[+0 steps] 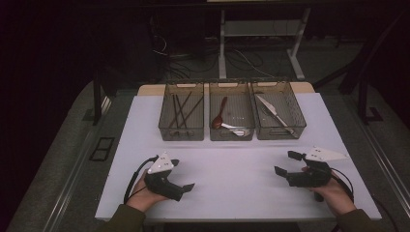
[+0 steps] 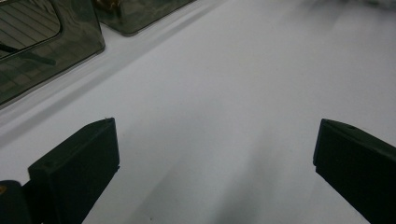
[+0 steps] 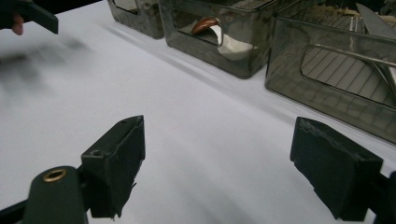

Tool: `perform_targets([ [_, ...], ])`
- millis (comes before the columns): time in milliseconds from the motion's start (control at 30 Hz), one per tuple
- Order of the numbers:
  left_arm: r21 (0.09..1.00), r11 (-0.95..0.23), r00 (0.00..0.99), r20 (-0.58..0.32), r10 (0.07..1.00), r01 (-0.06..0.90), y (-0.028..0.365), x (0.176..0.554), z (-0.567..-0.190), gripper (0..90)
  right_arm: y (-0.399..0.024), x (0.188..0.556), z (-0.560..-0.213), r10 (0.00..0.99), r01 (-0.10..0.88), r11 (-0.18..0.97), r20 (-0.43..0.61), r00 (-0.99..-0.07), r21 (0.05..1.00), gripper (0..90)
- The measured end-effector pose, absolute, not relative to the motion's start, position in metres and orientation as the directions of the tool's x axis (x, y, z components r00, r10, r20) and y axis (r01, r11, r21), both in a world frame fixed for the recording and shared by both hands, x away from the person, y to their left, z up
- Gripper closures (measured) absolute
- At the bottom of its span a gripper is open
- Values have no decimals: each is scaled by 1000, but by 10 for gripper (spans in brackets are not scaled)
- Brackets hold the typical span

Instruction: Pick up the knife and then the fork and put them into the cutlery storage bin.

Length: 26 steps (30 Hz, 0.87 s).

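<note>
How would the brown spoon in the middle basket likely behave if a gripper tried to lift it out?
The brown spoon looks rigid, so it probably won't flex. Its glossy bowl suggests it could slip between flat pads. It lies slanted across the middle basket beside a white utensil, so it may pivot or drag against that when lifted by the handle.

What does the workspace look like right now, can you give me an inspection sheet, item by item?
Surface: white table, bare in front of the bins.
Job's things: three clear bins in a row; left bin holds chopsticks, middle bin a brown spoon and a white spoon, right bin a knife.
Clutter: nothing seen.
Grippers: left gripper and right gripper both open, empty, over the near table.
Cables: black cable loops from the left gripper.
Surroundings: dark room, desk frame and floor wires behind.
</note>
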<state>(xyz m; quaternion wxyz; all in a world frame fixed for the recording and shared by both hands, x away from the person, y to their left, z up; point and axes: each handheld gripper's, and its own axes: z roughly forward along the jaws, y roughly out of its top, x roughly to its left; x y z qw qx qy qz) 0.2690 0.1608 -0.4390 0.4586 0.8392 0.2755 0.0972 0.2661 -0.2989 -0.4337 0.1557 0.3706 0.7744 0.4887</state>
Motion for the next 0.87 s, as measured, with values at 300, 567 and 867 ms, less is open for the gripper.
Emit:
perform_targets([
  [300, 823, -429, 830, -90, 550, 373, 161, 268, -439, 0, -298, 255, -440, 720, 423, 258, 119, -684, 869, 175],
  [567, 824, -426, 831, -95, 548, 374, 161, 269, -439, 0, -299, 256, -445, 717, 439, 267, 127, -685, 858, 175],
  [867, 823, -428, 832, -94, 547, 374, 160, 269, -439, 0, -298, 255, -444, 709, 431, 277, 120, -695, 859, 175],
])
